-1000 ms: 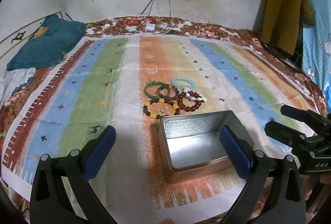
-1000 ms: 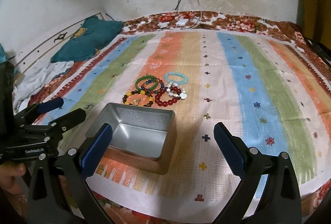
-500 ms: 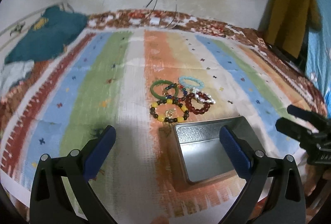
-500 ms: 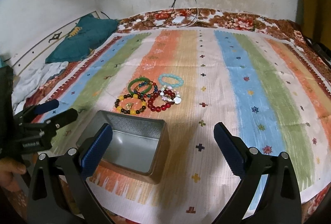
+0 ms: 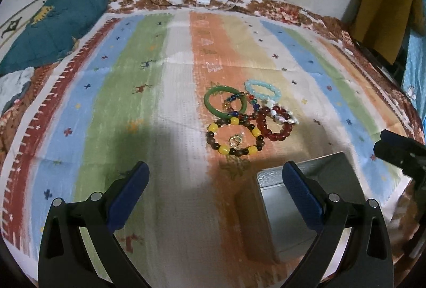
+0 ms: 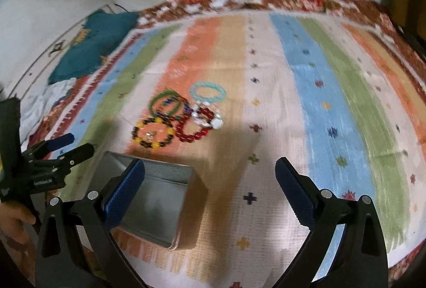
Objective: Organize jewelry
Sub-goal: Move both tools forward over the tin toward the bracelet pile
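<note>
Left claw (image 5: 215,196) wide open, empty, hanging over striped cloth (image 5: 159,107) at lower centre of its frame. Right claw (image 6: 210,186) likewise spread wide, nothing held; its left finger overlaps open metal tin (image 6: 159,205) at lower left of right-wrist frame. Bracelet cluster lies on cloth just beyond tin: green bangle (image 5: 225,101), pale blue bead bracelet (image 5: 262,89), red bead bracelet (image 5: 274,124), yellow-and-brown bead bracelet (image 5: 235,137) nearest tin. Teal pillow (image 5: 50,27) upper left. Right-wrist view motion-blurred.
</note>
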`<state>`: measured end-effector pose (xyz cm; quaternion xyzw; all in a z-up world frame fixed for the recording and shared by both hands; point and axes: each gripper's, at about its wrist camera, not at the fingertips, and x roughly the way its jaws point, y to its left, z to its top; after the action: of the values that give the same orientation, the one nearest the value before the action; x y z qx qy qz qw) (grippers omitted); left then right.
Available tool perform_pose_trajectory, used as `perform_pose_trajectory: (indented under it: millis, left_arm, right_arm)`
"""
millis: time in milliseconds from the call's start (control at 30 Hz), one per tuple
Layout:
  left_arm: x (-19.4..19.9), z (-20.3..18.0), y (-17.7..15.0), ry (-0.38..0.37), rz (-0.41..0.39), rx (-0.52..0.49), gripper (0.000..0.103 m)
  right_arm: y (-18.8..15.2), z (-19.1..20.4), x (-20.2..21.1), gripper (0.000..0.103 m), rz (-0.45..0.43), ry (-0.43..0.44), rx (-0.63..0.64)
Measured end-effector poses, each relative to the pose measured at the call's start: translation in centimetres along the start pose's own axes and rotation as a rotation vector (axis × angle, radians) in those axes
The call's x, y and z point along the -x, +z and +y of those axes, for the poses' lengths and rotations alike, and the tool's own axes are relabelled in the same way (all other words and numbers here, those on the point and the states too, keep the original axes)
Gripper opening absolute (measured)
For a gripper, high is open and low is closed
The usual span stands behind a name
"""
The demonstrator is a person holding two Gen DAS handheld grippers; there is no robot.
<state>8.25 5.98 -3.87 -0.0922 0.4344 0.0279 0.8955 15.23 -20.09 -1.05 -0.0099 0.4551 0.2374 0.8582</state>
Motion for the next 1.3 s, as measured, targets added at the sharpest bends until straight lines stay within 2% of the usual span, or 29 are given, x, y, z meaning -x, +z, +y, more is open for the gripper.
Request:
perform_pose_trajectory:
  millis: [167, 333, 633, 1133, 1300]
  left_arm:
    - [-1.0, 0.4, 1.0, -0.022, 0.017, 0.013, 0.097]
    - [-2.2, 0.3, 1.6, -0.024, 0.045, 0.007, 0.097]
    - [-3.7, 2.0, 2.0, -0.069, 0.115, 0.107, 0.097]
    - [-6.9, 3.0, 2.9, -0.033, 0.193, 0.126, 0.097]
    - [-7.8, 3.5, 3.3, -0.047, 0.215, 0.154, 0.089]
  right_arm:
    - [2.3, -1.1, -0.3, 0.099, 0.016, 0.006, -0.053]
    - [3.4, -1.6, -3.1, 0.099, 0.063, 0.030, -0.118]
    - [3.7, -2.3, -7.0, 0.099, 0.113, 0.047, -0.189]
    - [4.6, -3.0, -11.4, 0.099, 0.185, 0.108, -0.317]
    - [4.8, -3.4, -12.5, 0.099, 0.211, 0.137, -0.359]
